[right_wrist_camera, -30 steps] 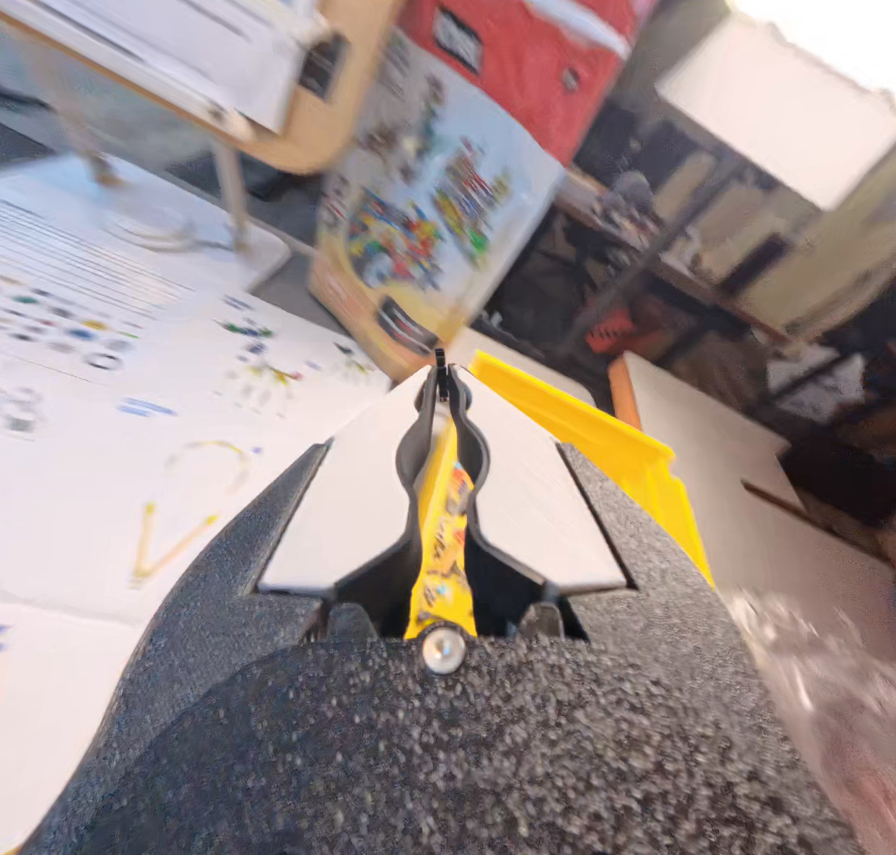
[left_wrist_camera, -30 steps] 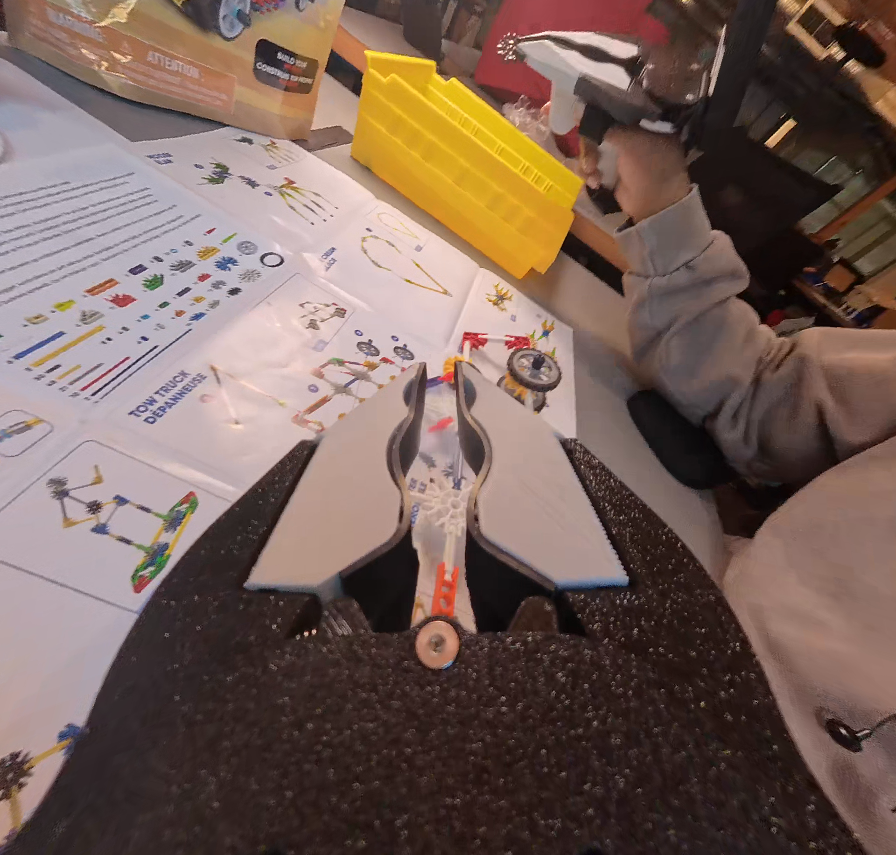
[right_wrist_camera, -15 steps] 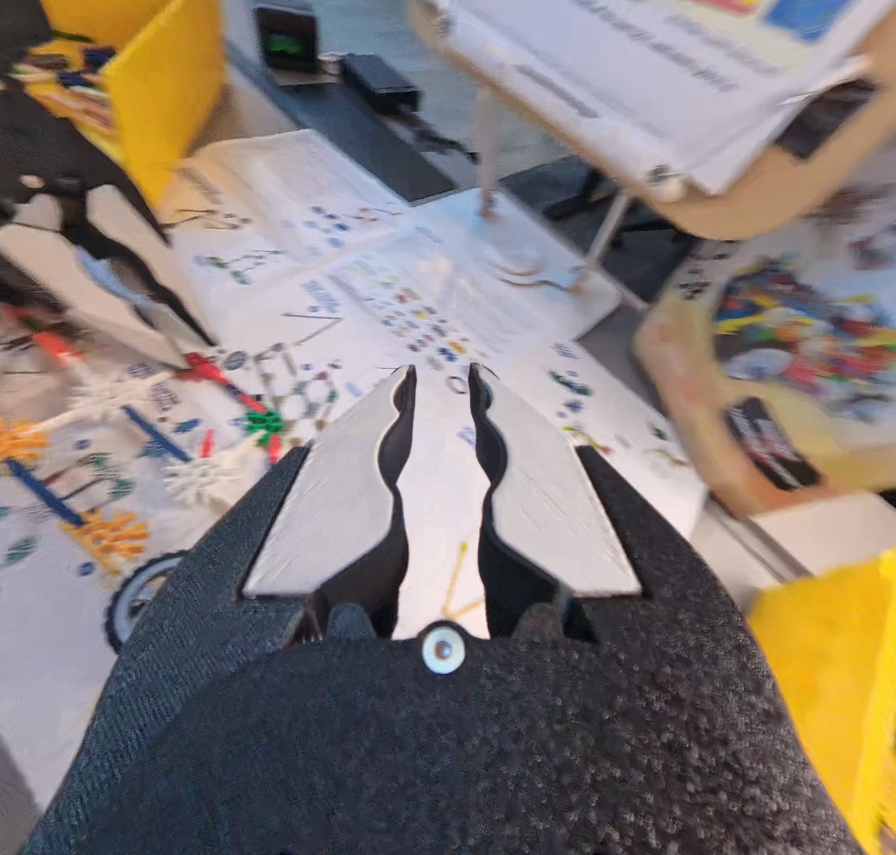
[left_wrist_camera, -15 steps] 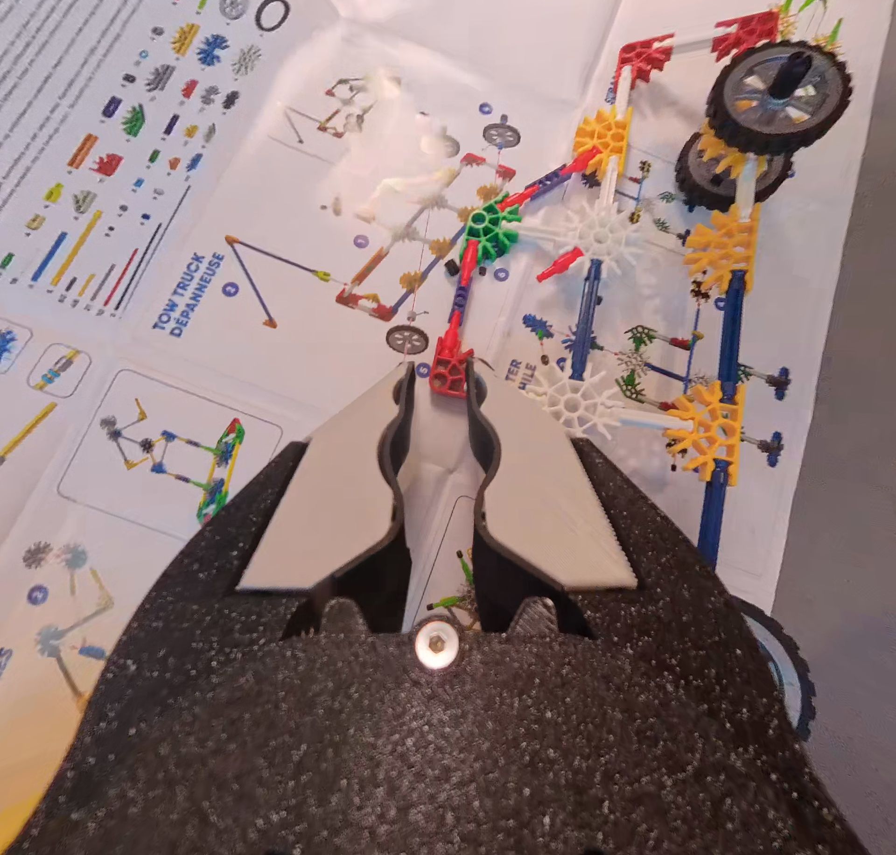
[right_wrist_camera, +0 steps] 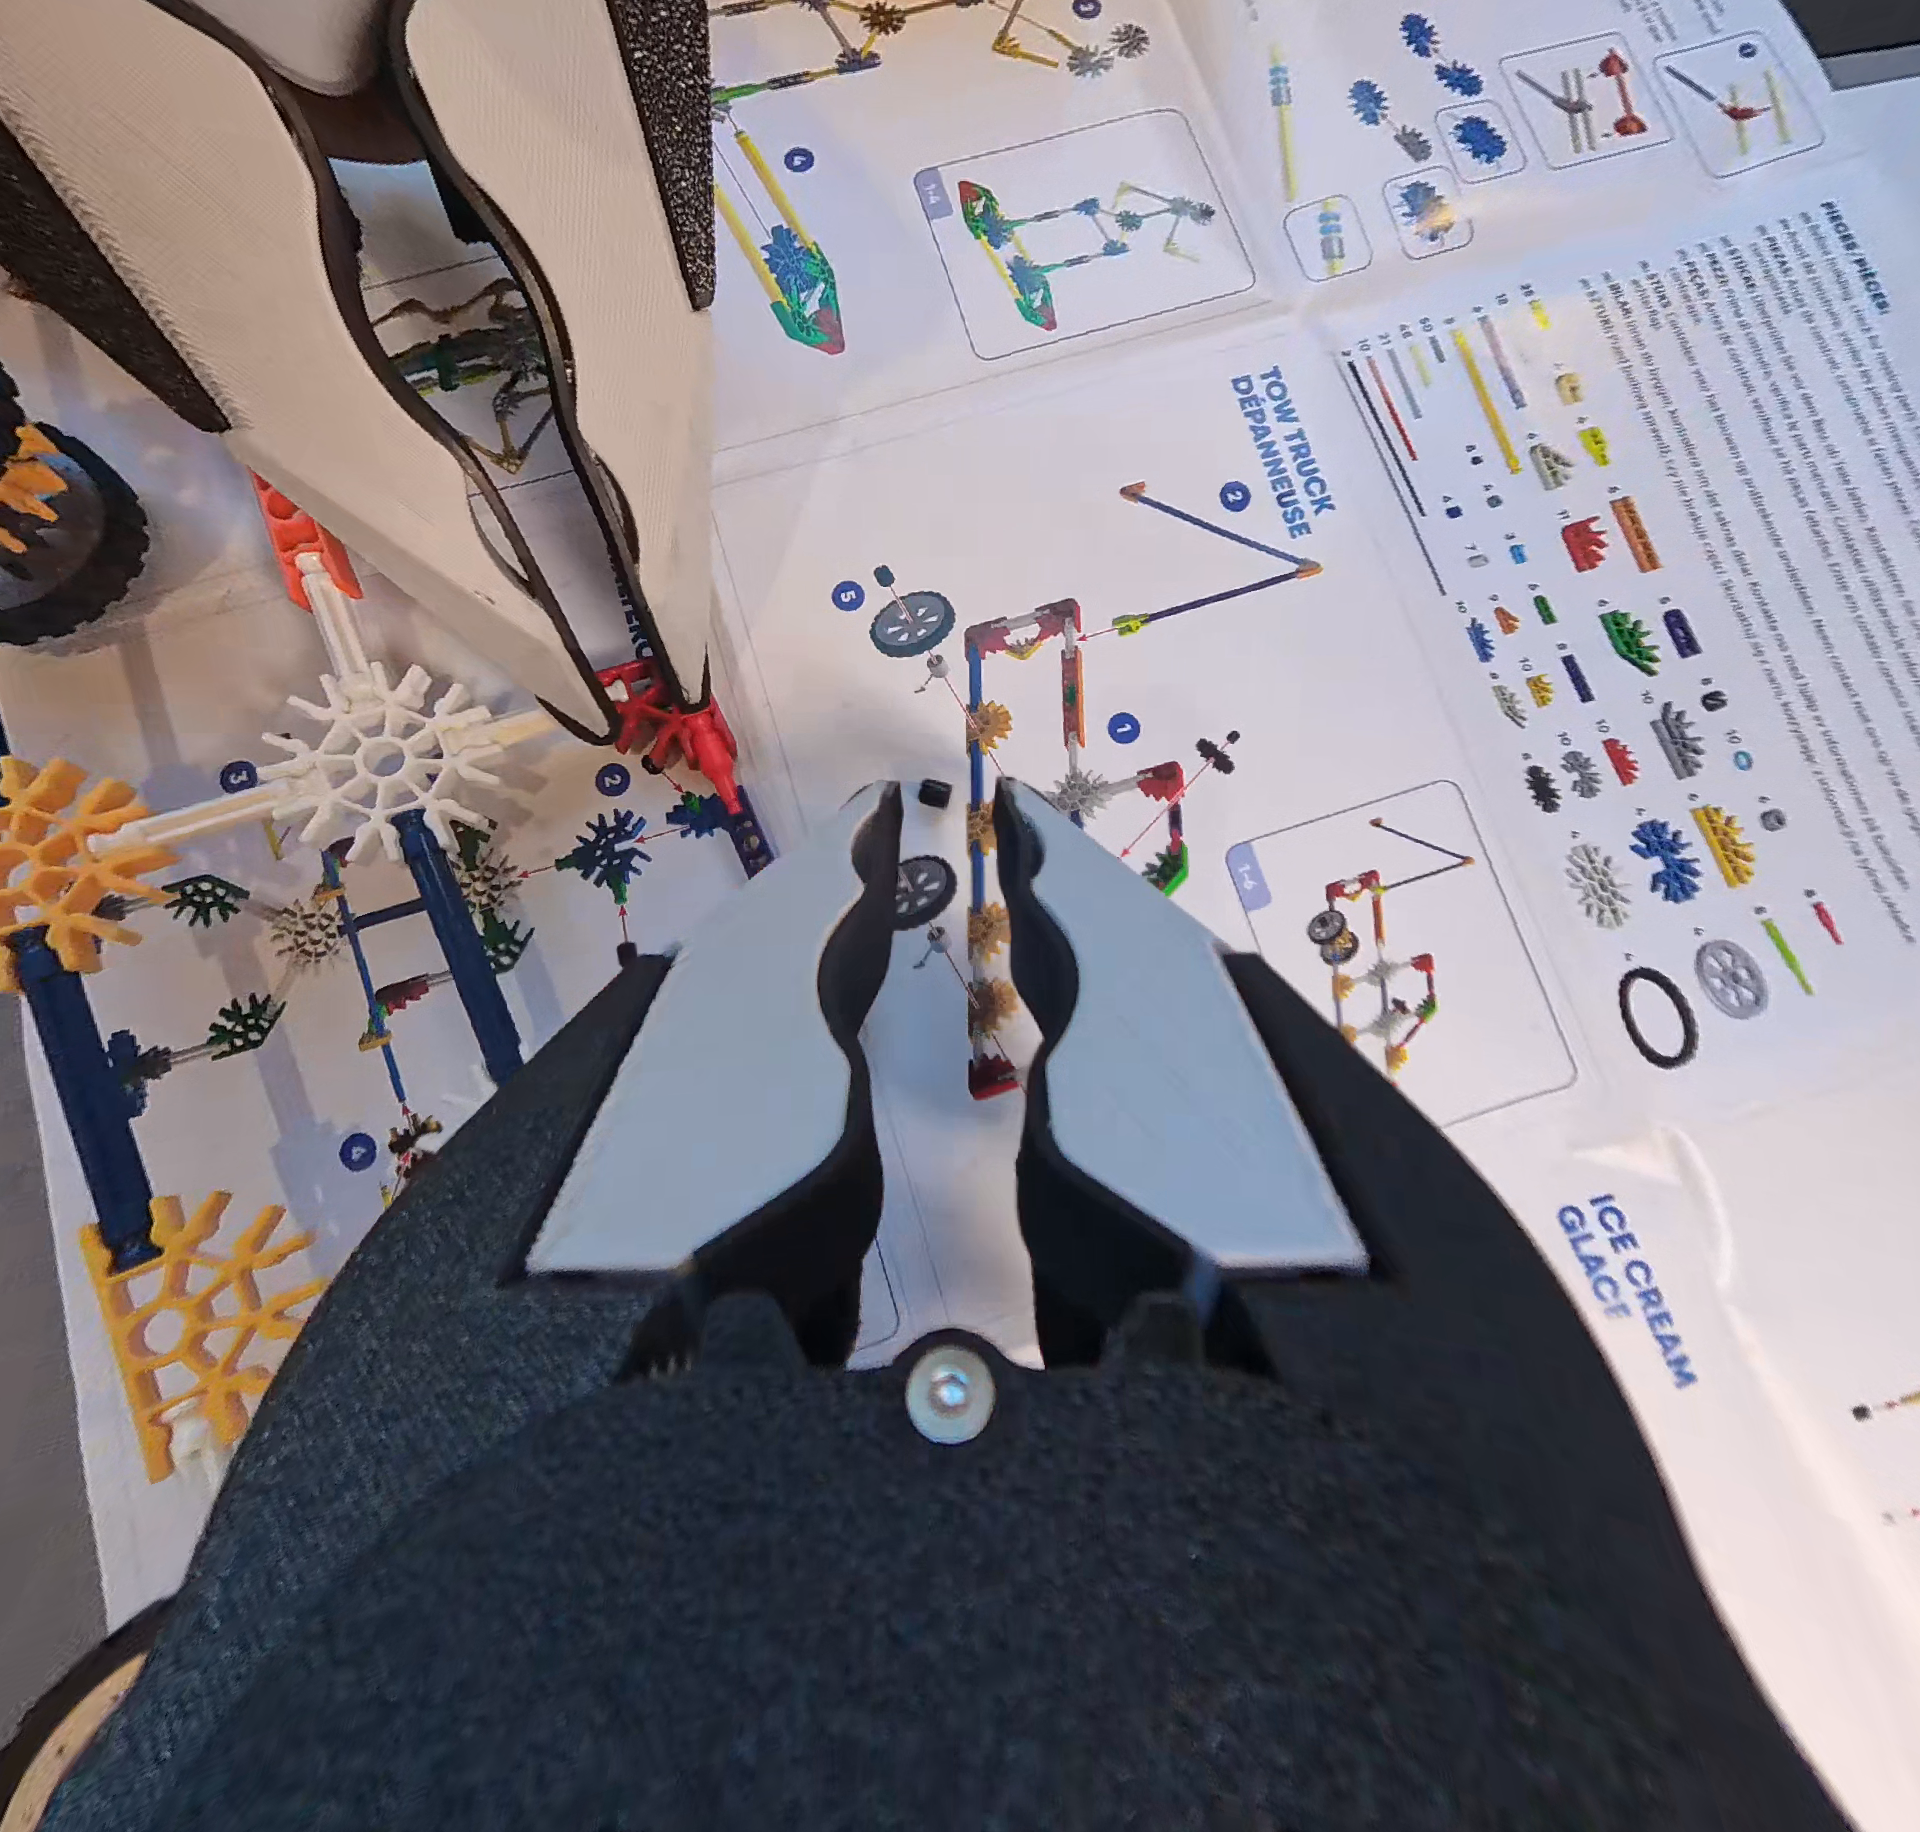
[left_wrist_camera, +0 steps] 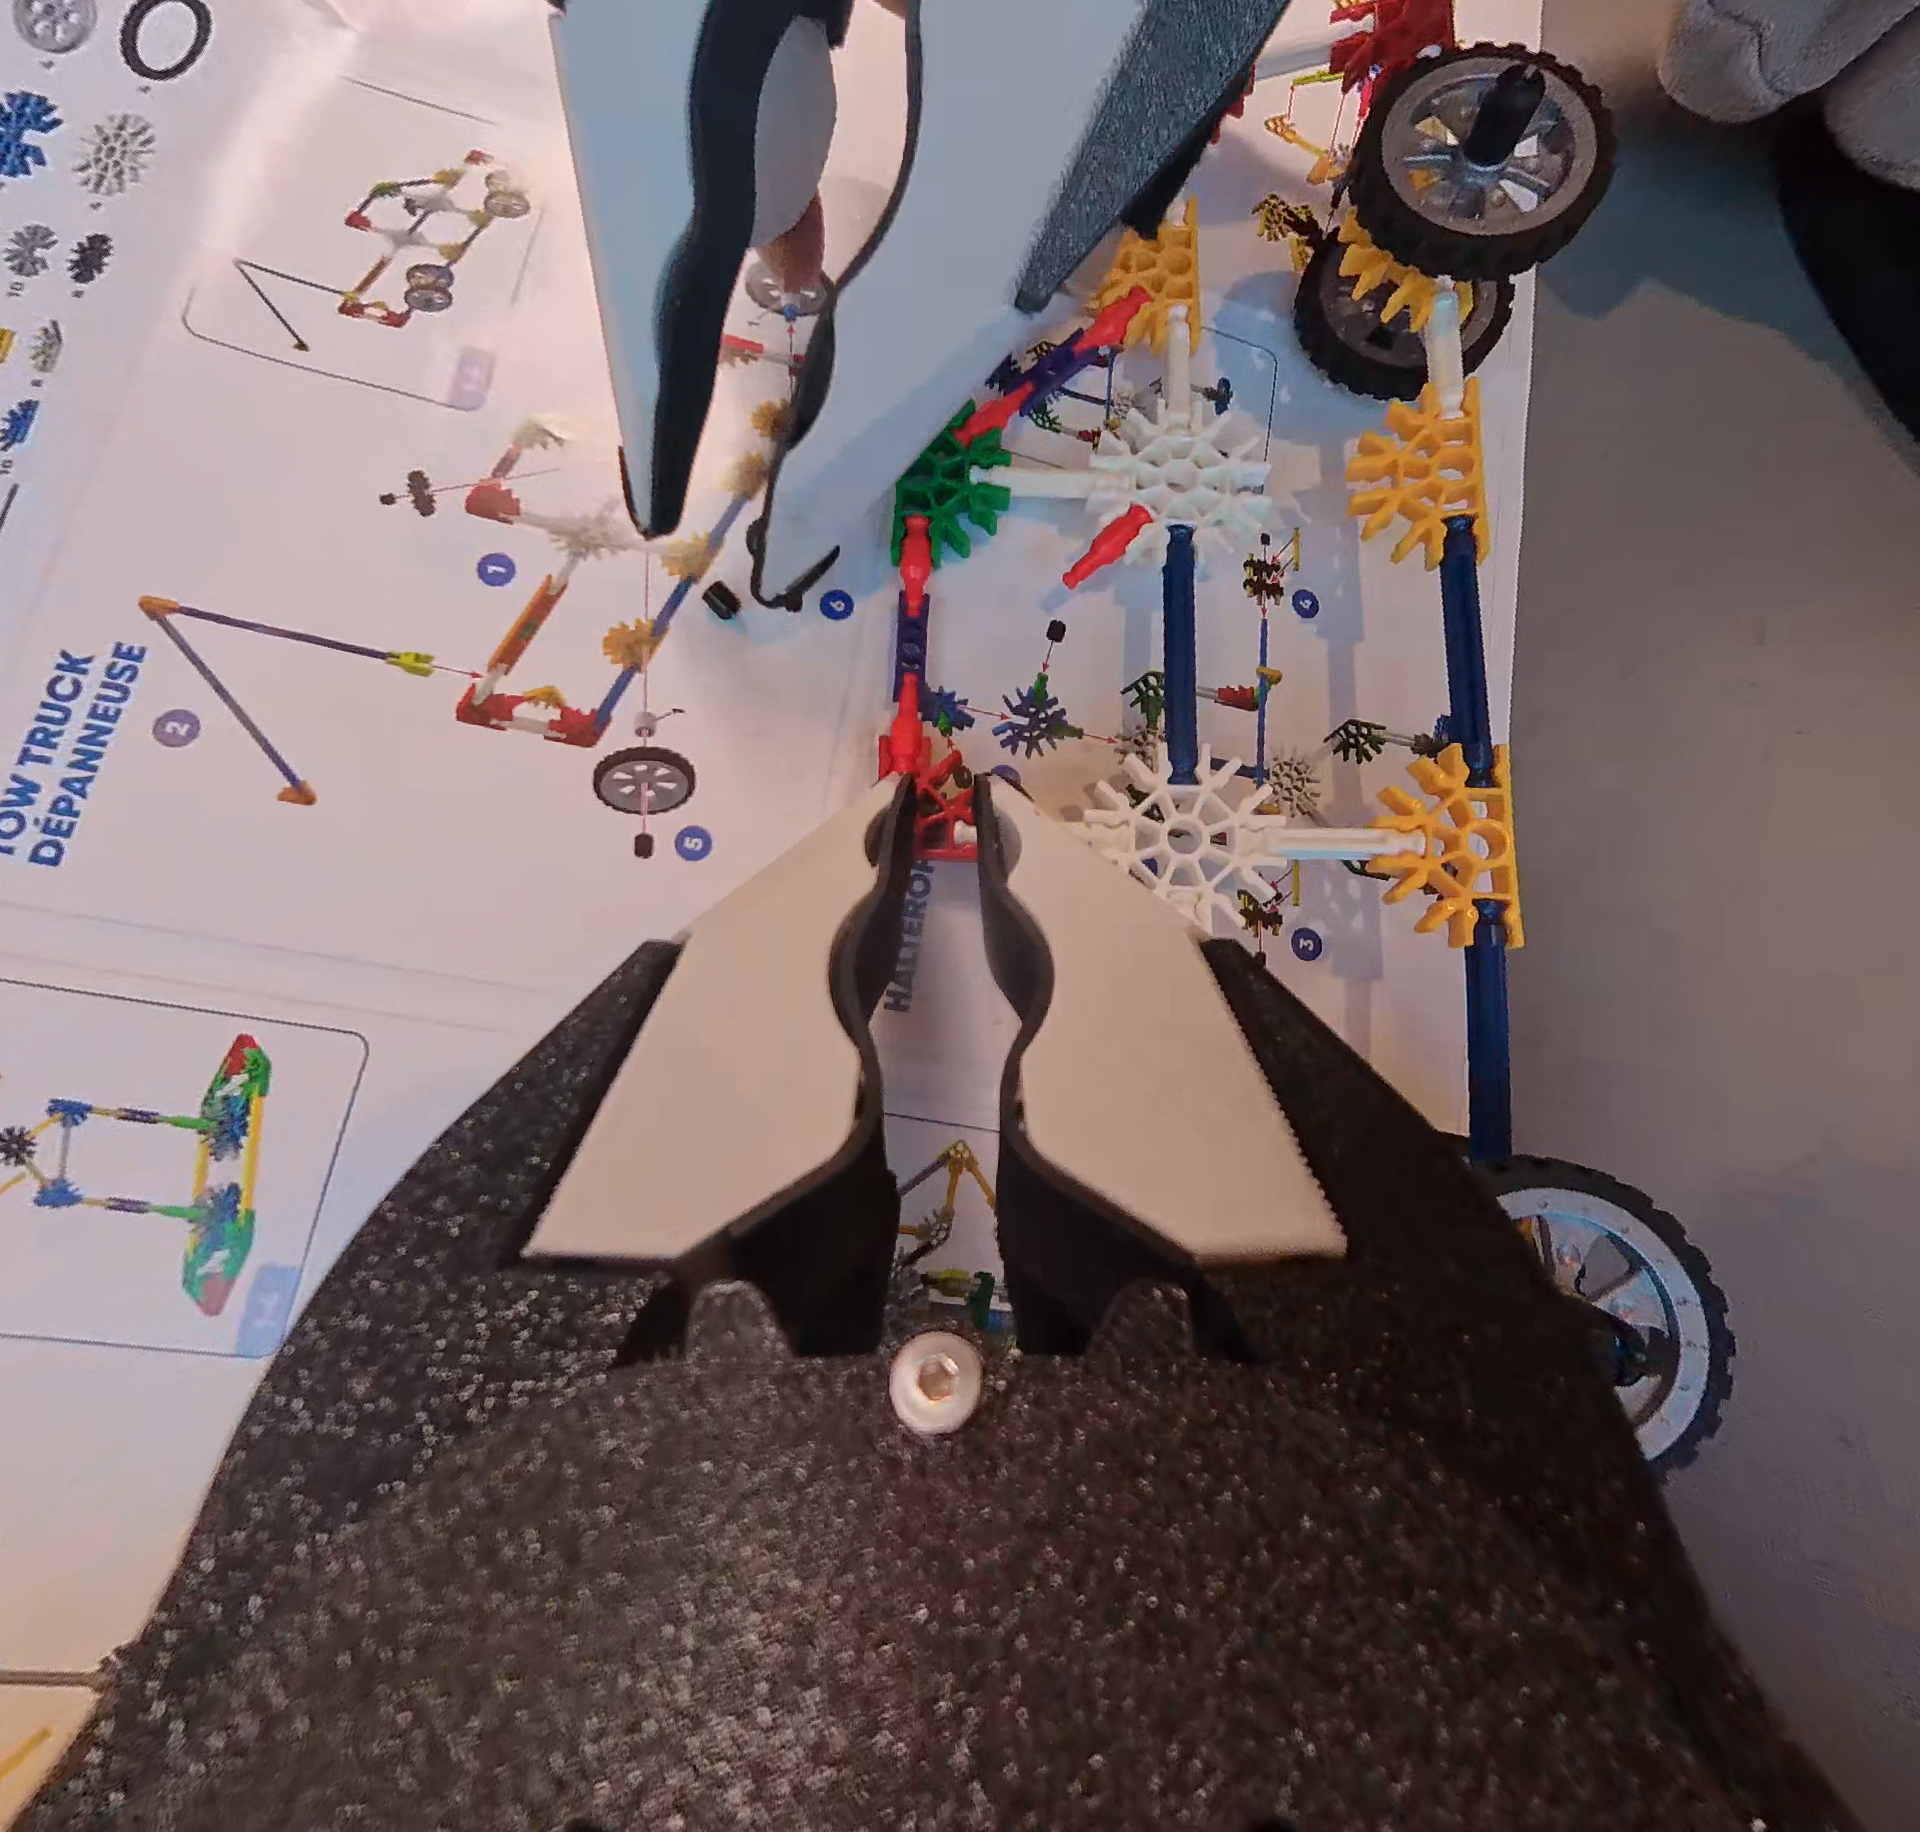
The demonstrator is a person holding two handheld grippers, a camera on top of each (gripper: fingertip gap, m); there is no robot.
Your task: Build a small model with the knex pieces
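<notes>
The left gripper (left_wrist_camera: 938, 795) is down at the near end of a rod-and-connector toy frame (left_wrist_camera: 1184, 577) that lies flat on a big unfolded instruction sheet (left_wrist_camera: 312, 899) on the table (left_wrist_camera: 1714, 847). Its fingers (left_wrist_camera: 769, 1044) are clenched on a small red connector (left_wrist_camera: 940, 814) at the frame's corner; in the right wrist view the tips press that same piece (right_wrist_camera: 665, 717) from both sides.

From the red connector a short blue rod (left_wrist_camera: 910, 639) with red ends runs straight away from the left gripper to a green connector (left_wrist_camera: 945, 499), so that side of the frame has its long axis in line with the fingers. Two longer blue rods (left_wrist_camera: 1179, 639) lie parallel to it farther right, joining white snowflake connectors (left_wrist_camera: 1184, 837) and yellow connectors (left_wrist_camera: 1449, 847). Black-tyred wheels (left_wrist_camera: 1486, 161) sit at the far right end, and another wheel (left_wrist_camera: 1631, 1294) shows near the left gripper's body.

The right gripper (right_wrist_camera: 948, 795) comes in from the opposite side, tips just above the sheet beside the green connector. Its fingers (right_wrist_camera: 1153, 1055) are released, with a clear gap and nothing between them. A small black piece (right_wrist_camera: 934, 792) lies in that gap at the tips; whether it is a real part or a printed one I cannot tell. The sheet beneath shows printed build diagrams and a parts list. A grey sleeve (left_wrist_camera: 1787, 6) fills the far right corner.
</notes>
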